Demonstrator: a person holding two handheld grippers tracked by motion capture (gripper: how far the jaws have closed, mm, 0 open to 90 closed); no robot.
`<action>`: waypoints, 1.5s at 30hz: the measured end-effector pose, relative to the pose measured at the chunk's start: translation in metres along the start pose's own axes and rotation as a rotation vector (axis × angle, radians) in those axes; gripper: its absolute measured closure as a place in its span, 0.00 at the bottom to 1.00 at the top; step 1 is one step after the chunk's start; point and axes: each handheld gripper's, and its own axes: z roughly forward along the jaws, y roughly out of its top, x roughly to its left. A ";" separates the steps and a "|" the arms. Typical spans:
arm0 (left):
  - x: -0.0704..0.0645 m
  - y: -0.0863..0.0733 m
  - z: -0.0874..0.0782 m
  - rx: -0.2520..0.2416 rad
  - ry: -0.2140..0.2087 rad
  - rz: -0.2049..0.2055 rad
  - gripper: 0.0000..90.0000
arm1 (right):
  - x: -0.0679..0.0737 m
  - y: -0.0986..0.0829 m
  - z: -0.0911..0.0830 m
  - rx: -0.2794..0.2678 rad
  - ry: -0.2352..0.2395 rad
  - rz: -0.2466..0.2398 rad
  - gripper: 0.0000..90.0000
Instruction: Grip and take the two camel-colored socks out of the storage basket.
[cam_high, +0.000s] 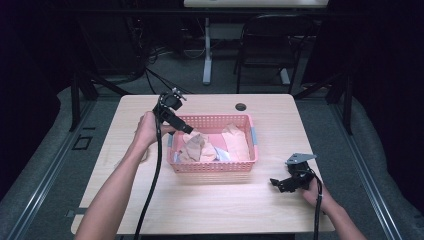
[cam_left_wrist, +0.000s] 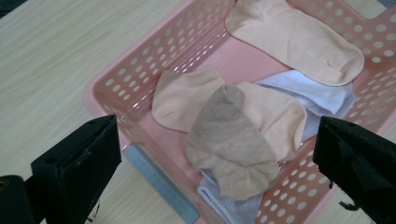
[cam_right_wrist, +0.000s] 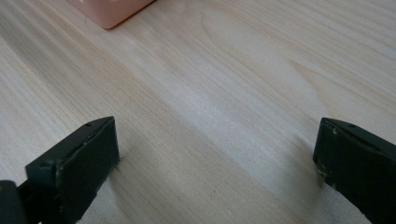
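**Left gripper poised over sock basket, right gripper idle on worktop**

Tan-brown sock (cam_left_wrist: 231, 140) lies on top of the heap in the pink basket (cam_high: 212, 165), at the basket's left half in the high view. It overlaps a peach sock (cam_left_wrist: 187, 100) beneath it and covers part of a grey-white sock (cam_left_wrist: 229, 205) at the near edge. A pale blue-white sock (cam_left_wrist: 317, 95) sits just beside the heap; a longer peach sock (cam_left_wrist: 294, 39) lies flat toward the far end of the basket.

Left gripper (cam_high: 186, 128) is held above the basket's left rim, angled down toward the heap. Jaws spread wide, nothing between them; in the left gripper view the tan-brown sock is centred in the gap, not touched.

Right gripper (cam_high: 276, 183) rests low over the bare worktop (cam_high: 210, 205), well apart from the basket, to its right and nearer the person. Jaws wide apart, empty.
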 end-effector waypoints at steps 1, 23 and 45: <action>-0.001 0.000 0.002 0.003 -0.006 -0.001 0.01 | 0.000 0.000 0.000 0.000 0.000 0.000 0.00; -0.005 0.000 0.066 0.058 -0.055 -0.019 0.13 | 0.000 0.000 0.000 -0.001 0.003 -0.003 0.00; -0.013 0.003 0.101 0.129 -0.031 -0.048 0.36 | 0.000 -0.001 0.000 -0.009 0.012 -0.001 0.00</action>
